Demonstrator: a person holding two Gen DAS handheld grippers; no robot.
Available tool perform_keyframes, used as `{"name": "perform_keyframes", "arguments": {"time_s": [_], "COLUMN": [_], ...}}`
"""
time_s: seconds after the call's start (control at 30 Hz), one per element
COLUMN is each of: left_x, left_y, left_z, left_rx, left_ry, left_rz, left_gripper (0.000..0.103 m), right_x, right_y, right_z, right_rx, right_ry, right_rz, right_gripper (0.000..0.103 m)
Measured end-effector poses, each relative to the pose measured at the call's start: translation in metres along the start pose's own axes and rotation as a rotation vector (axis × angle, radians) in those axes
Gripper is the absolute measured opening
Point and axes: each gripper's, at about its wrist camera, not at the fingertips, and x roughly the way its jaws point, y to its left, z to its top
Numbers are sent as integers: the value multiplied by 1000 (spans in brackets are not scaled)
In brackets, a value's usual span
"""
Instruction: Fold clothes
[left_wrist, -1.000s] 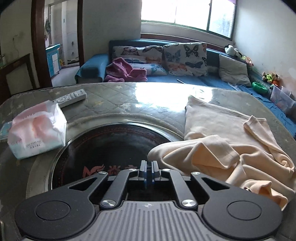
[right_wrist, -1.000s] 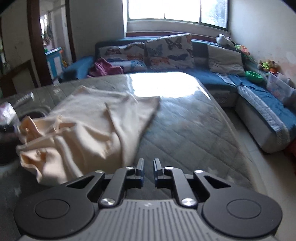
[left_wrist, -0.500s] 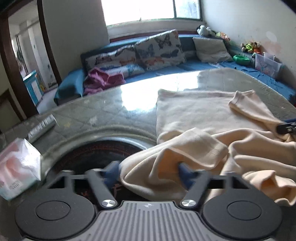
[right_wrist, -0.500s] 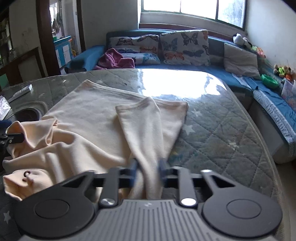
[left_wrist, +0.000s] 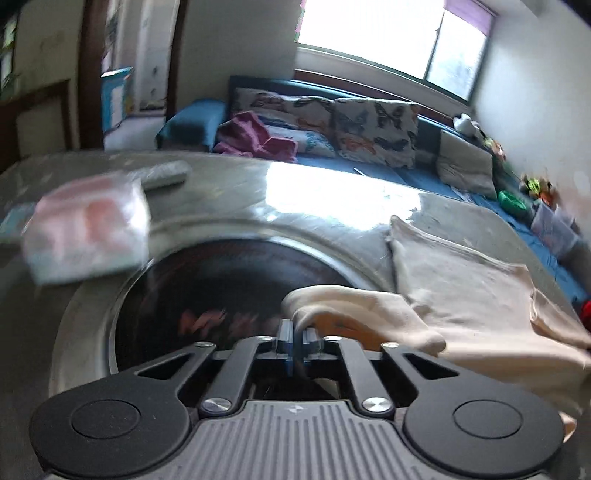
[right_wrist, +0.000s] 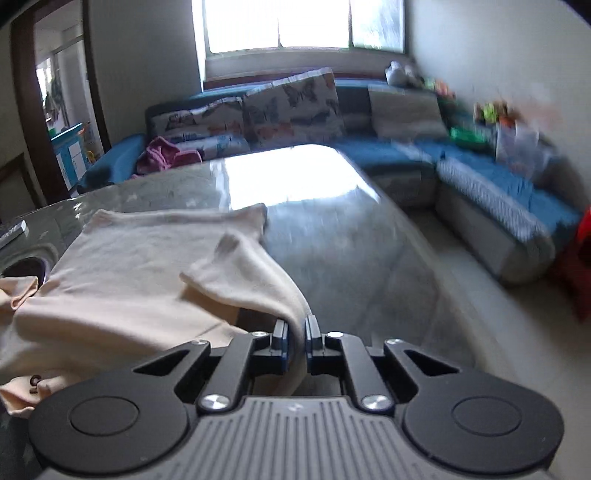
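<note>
Both clamped on the cream shirt (right_wrist: 122, 258): left gripper (left_wrist: 294, 336) pinching one sleeve, right gripper (right_wrist: 294, 334) pinching the other sleeve, body spread over the tabletop (right_wrist: 351, 243).

place: home living room | cues: blue sofa (right_wrist: 480, 177), butterfly cushions (left_wrist: 373, 127), window (right_wrist: 295, 22)

The left black two-finger gripper with blue pads (left_wrist: 298, 341) points forward and a little downward, its jaws drawn nearly together and pinching a fold of the cream knitted garment (left_wrist: 461, 295); its two linkage arms angle inward to the narrow gap; the right black two-finger gripper with blue pads (right_wrist: 295, 338) is likewise level and low, its jaws close-set on a hanging sleeve of the same garment, cloth filling the slot between the pads; both views are motion-blurred.
</note>
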Motion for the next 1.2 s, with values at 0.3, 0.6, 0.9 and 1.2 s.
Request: {"name": "perform_keyframes", "arguments": {"time_s": [0.3,0.6,0.9,1.2], "left_x": [-47,-85,-94,-88], "left_y": [39,48,62,62], "left_z": [-37,-53,-66,-72], "left_rx": [-104,-80,-106,-101], "left_ry": [32,9,32,69], "left_rz": [22,75,119,130], "left_gripper": [3,3,3,8], "right_x": [-10,0,1,-33], "right_y": [-13,53,75,-28], "right_z": [-26,-20,-12,-16], "right_rx": [20,-232,-243,40], "right_ry": [45,43,-57,-47], "right_rz": [19,51,-64,-190], "right_gripper": [38,45,25,31]}}
